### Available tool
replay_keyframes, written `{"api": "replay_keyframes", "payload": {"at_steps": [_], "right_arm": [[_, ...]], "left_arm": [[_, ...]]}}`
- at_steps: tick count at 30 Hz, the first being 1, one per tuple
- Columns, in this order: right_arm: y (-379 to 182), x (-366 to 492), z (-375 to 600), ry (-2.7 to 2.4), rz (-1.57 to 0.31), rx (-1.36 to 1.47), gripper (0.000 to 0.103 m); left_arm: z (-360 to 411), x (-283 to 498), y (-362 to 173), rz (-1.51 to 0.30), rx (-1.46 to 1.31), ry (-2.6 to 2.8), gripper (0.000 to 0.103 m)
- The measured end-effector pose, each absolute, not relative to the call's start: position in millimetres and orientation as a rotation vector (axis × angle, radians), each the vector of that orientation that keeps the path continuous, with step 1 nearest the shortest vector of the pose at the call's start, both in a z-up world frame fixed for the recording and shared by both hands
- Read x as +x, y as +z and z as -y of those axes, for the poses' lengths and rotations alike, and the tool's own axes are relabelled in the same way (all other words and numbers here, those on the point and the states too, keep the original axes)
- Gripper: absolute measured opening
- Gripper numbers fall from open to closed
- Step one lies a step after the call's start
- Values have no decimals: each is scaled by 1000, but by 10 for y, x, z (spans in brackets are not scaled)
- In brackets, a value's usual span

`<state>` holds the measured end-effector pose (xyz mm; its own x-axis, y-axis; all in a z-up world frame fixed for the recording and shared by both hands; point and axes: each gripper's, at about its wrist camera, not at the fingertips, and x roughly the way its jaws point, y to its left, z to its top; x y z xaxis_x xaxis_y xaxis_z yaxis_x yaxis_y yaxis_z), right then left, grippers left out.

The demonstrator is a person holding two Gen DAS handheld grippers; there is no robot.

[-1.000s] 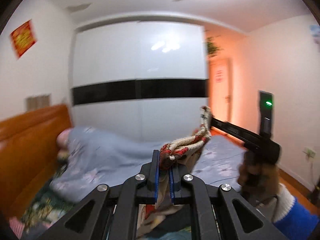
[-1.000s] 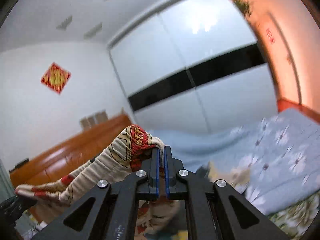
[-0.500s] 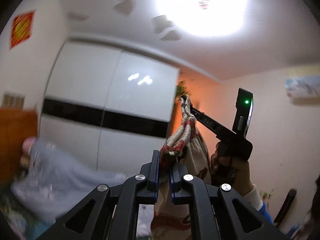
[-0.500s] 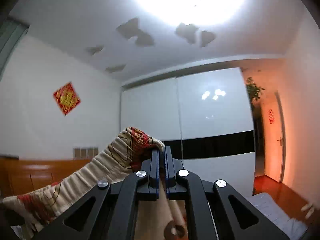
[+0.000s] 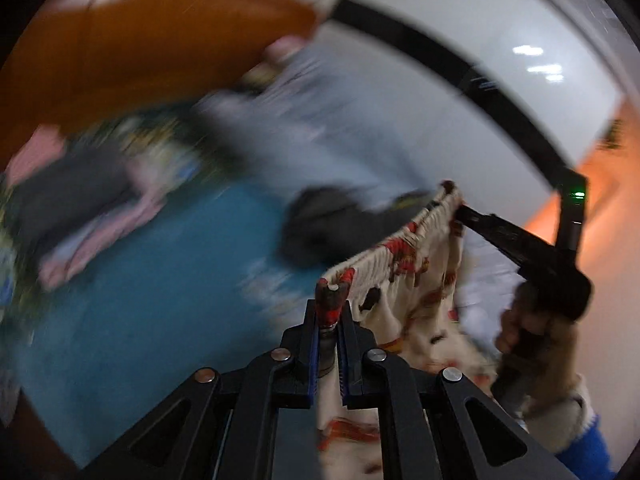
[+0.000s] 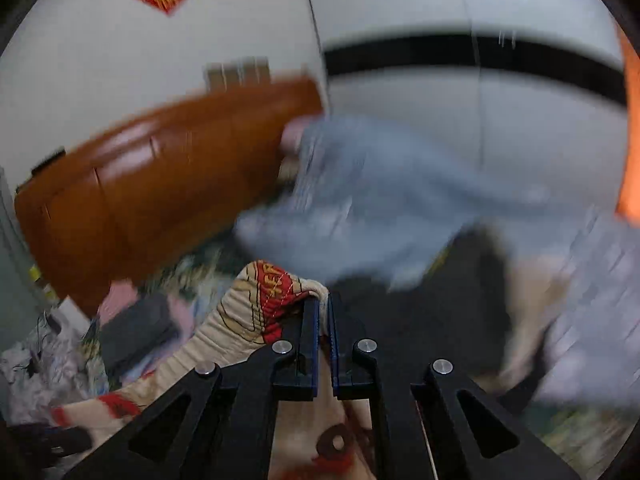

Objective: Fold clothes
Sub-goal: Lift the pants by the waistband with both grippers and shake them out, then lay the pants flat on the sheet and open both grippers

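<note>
Above bed [image 5: 132, 300], both grippers [image 5: 329, 320] [image 6: 323, 312] clamped on cream-red garment [image 5: 412, 276], lettering probably "HER"

We see soft cream printed cloth, the shorts [image 5: 412, 276], ribbed at the waistband. At ten o'clock the wooden headboard [image 6: 160, 184] looks glossy; at one o'clock the wardrobe [image 6: 460, 12] shines smooth.

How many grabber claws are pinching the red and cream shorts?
2. The left gripper pinches one end of the waistband of the shorts. The right gripper pinches the other end, so the waistband hangs stretched between them.
</note>
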<state>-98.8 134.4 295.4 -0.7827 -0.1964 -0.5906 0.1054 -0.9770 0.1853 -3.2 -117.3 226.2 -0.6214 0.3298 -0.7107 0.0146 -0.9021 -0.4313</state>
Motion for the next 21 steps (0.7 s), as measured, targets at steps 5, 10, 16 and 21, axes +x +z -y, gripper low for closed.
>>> {"api": "replay_keyframes", "payload": {"at_steps": [5, 10, 16, 21], "right_arm": [[1686, -1369, -836, -2696, 207, 1264, 4], [1427, -1679, -360, -2621, 46, 1358, 4], [1199, -2006, 393, -2545, -120, 1372, 4], [887, -2320, 1017, -2472, -200, 1423, 4]], "left_arm": [[1610, -211, 1486, 723, -1459, 2606, 8], [2076, -322, 1082, 874, -1533, 2609, 8], [2638, -313, 761, 1002, -1540, 2686, 8], [3147, -408, 397, 1226, -1601, 2667, 8]]}}
